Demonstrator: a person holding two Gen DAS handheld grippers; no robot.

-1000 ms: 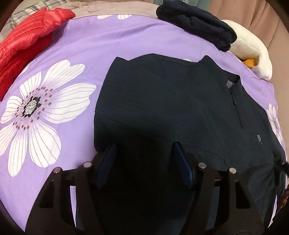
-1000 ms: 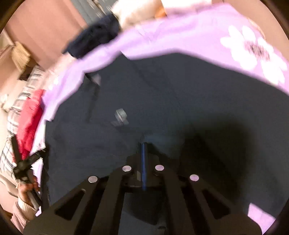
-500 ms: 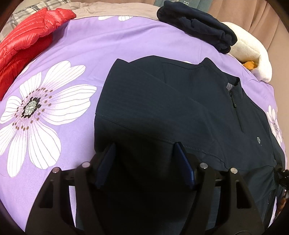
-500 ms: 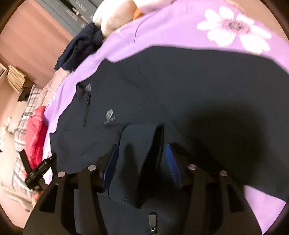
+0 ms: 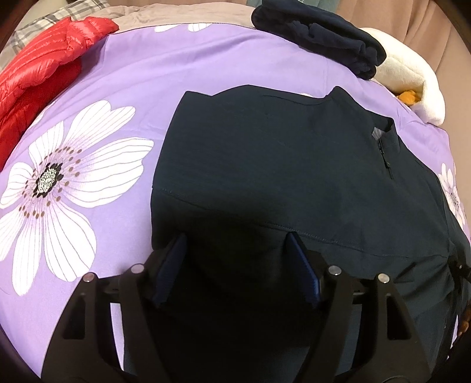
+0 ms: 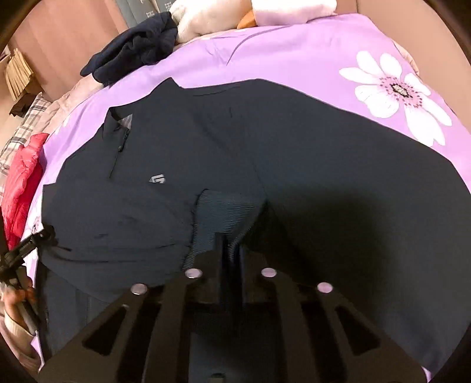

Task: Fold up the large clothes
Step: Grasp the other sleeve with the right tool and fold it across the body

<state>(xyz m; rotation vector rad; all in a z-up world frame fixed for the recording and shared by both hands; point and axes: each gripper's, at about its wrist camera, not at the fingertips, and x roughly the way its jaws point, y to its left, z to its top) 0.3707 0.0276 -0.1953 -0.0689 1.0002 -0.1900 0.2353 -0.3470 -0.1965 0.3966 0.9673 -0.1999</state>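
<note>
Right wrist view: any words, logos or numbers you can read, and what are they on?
Chest logo on the dark jacket: a grey angular emblem, shaped rather like a "G"; no words with it.
Grey panels behind the bed, top left: pale lettering, too small and blurred to read.
Nothing else legible in either view.

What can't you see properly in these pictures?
- Left wrist view: the bottom of the dark jacket is cut off by the lower edge and covered by the left gripper.
- Right wrist view: the ribbed cuff runs in between the right gripper fingers, so its end is hidden.
- Right wrist view: the small chest logo is too small to read.
- Both views: the white plush thing is cut off at the top.
</note>
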